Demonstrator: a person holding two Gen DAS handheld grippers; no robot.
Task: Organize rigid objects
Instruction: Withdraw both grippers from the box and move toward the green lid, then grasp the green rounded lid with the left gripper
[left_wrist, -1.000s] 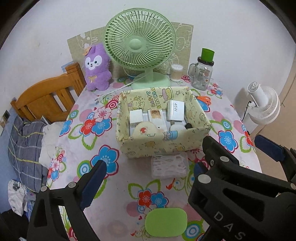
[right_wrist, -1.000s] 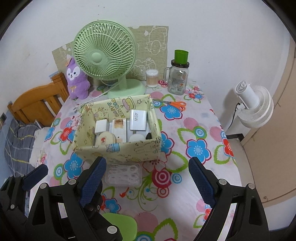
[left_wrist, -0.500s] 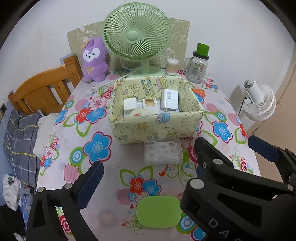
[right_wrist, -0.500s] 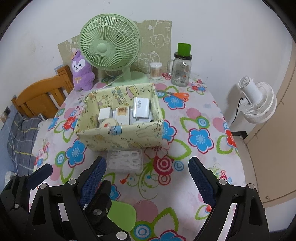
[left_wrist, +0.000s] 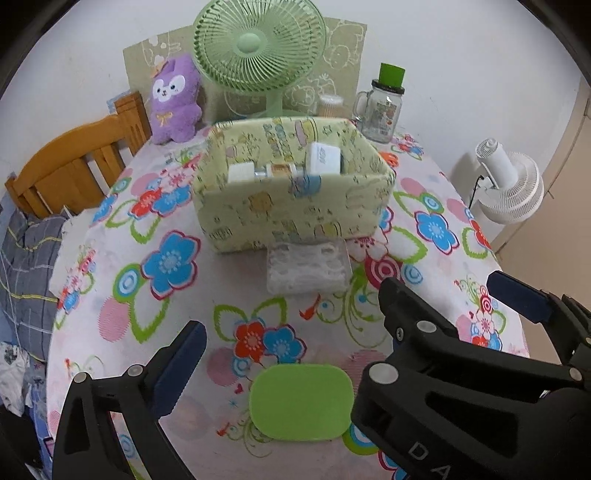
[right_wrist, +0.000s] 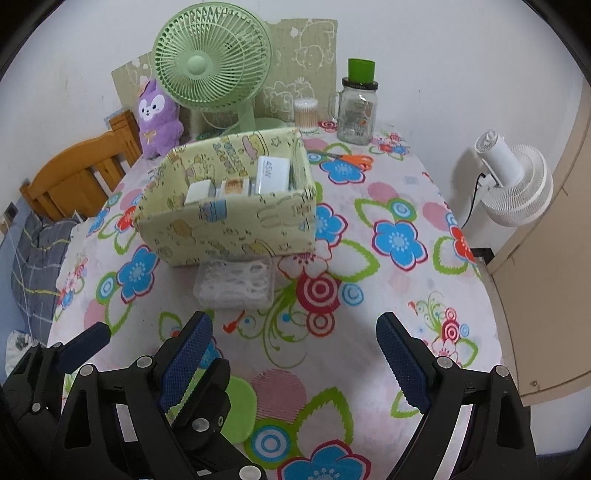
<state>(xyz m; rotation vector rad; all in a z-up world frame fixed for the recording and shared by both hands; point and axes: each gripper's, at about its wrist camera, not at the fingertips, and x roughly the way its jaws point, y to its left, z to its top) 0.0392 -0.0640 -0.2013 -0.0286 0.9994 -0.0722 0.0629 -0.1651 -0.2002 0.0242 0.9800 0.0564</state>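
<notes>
A flat green rounded case (left_wrist: 301, 402) lies on the flowered tablecloth, low between the fingers of my left gripper (left_wrist: 291, 350), which stands open and holds nothing. In the right wrist view the green case (right_wrist: 238, 410) is half hidden behind black fingers. My right gripper (right_wrist: 293, 354) is open over bare cloth, and in the left wrist view it crosses in front of the left gripper's right finger. A clear box of white picks (left_wrist: 308, 267) (right_wrist: 236, 284) sits against the yellow fabric basket (left_wrist: 291, 218) (right_wrist: 229, 229), which holds a white charger (right_wrist: 275, 173) and small boxes.
Behind the basket stand a green desk fan (left_wrist: 258, 48), a purple plush (left_wrist: 173, 99), a glass jar with a green lid (left_wrist: 382, 110) and a swab tub (right_wrist: 306, 112). Orange scissors (right_wrist: 351, 159) lie back right. A wooden chair (left_wrist: 74, 162) is left, a white fan (right_wrist: 513, 181) right of the table edge.
Both grippers have sunk toward the table, so the basket's front wall shows more than its inside. The green case now sits higher in the left view. The left jaws stand slightly wider.
</notes>
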